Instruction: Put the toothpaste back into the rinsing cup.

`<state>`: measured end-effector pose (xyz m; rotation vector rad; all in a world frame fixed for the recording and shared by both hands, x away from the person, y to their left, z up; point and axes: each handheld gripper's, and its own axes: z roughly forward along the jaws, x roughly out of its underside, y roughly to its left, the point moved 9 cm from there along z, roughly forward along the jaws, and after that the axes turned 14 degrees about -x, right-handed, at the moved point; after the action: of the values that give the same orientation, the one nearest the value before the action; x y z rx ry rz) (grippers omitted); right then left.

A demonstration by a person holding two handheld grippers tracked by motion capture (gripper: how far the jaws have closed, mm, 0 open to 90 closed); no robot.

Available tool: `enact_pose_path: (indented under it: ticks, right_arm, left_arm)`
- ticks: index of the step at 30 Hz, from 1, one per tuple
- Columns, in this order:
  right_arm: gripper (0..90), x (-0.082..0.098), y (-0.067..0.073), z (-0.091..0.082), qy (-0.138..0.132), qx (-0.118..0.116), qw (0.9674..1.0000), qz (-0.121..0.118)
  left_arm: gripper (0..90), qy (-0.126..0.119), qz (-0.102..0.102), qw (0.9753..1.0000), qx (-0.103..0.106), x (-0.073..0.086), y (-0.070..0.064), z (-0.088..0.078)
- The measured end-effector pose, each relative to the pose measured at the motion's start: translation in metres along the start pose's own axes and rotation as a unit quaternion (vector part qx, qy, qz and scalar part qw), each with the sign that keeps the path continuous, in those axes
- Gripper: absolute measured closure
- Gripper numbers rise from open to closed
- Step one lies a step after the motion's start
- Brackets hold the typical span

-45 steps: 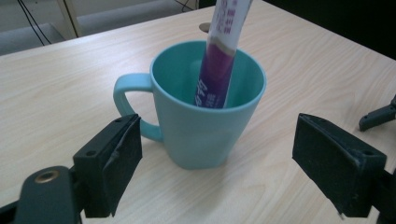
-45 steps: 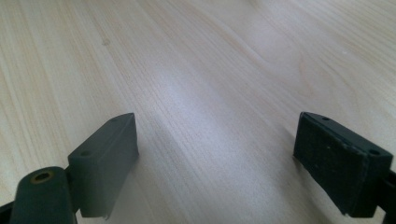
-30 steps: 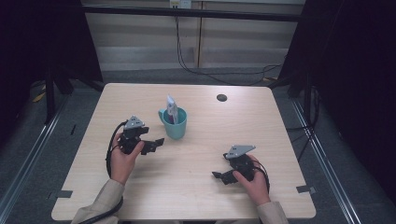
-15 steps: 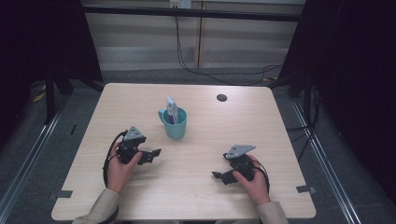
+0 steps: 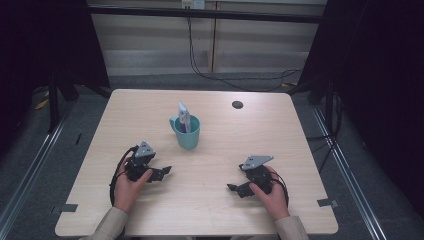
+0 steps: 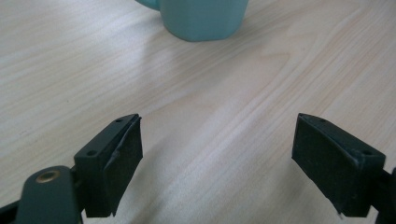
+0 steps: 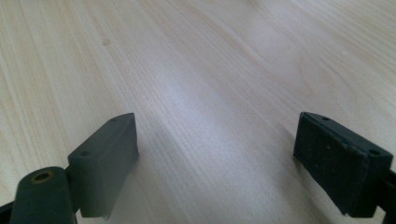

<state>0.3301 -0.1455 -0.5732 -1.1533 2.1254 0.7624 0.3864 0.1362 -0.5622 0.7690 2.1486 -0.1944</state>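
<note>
High view: teal mug [image 5: 187,132] stands upright just behind mid-worktop [image 5: 280,135], handle toward the camera's left. A pale tube or packet [image 5: 184,116] stands in it, long axis near vertical, top leaning slightly left and rising above the rim. Left claw [image 5: 161,173] rests low on the wood, near the mug on its front-left side, tips aimed right. Right claw [image 5: 235,188] lies well apart from the mug, front-right, tips aimed left. A small dark disc [image 5: 237,104] sits near the far edge.

Left gripper view: jaws stand wide apart with nothing between, bare wood below. The mug's base [image 6: 203,18] shows at the top edge, ahead and slightly left of centre. Risk, as I judge it: a low, flat approach would strike the mug wall and shove or tip it; the tall, light packet could topple out.

Right gripper view: jaws spread wide and empty over plain wood grain. A blind sweep toward centre could clip the other gripper.
</note>
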Motion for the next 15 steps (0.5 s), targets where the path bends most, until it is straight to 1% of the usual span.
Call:
enact_pose_path:
  ticks: [1, 2, 3, 4, 8, 10, 11, 12, 13, 14, 15]
  right_arm:
    - [12.9, 0.0000, 0.0000, 0.0000, 0.000, 0.000, 1.0000, 0.000]
    - [12.9, 0.0000, 0.0000, 0.0000, 0.000, 0.000, 1.0000, 0.000]
    - [12.9, 0.0000, 0.0000, 0.0000, 0.000, 0.000, 1.0000, 0.000]
    - [12.9, 0.0000, 0.0000, 0.0000, 0.000, 0.000, 1.0000, 0.000]
    - [12.9, 0.0000, 0.0000, 0.0000, 0.000, 0.000, 1.0000, 0.000]
    - [12.9, 0.0000, 0.0000, 0.0000, 0.000, 0.000, 1.0000, 0.000]
    - [12.9, 0.0000, 0.0000, 0.0000, 0.000, 0.000, 1.0000, 0.000]
    - [12.9, 0.0000, 0.0000, 0.0000, 0.000, 0.000, 1.0000, 0.000]
    - [12.9, 0.0000, 0.0000, 0.0000, 0.000, 0.000, 1.0000, 0.000]
    - [12.9, 0.0000, 0.0000, 0.0000, 0.000, 0.000, 1.0000, 0.000]
    - [12.9, 0.0000, 0.0000, 0.0000, 0.000, 0.000, 1.0000, 0.000]
  left_arm:
    - [16.0, 0.002, 0.006, 1.0000, -0.002, 0.0011, 0.0006, 0.0001]
    - [16.0, 0.003, 0.008, 1.0000, -0.004, 0.0019, 0.0009, 0.0001]
    - [16.0, 0.002, 0.003, 1.0000, -0.001, 0.0024, -0.0001, 0.0004]
    - [16.0, 0.004, 0.009, 1.0000, -0.002, 0.0033, -0.0001, 0.0005]
    - [16.0, 0.008, 0.008, 0.9999, -0.001, 0.0053, -0.0020, 0.0016]
    - [16.0, 0.012, 0.014, 0.9998, -0.003, 0.0071, -0.0023, 0.0028]
    - [16.0, 0.016, 0.014, 0.9998, -0.004, 0.0080, -0.0030, 0.0033]
    - [16.0, 0.014, 0.016, 0.9998, -0.005, 0.0077, -0.0034, 0.0035]
    - [16.0, 0.014, 0.014, 0.9998, -0.004, 0.0077, -0.0045, 0.0034]
    - [16.0, 0.017, 0.021, 0.9996, -0.004, 0.0082, -0.0045, 0.0032]
    - [15.8, 0.016, 0.019, 0.9997, -0.004, 0.0082, -0.0052, 0.0032]
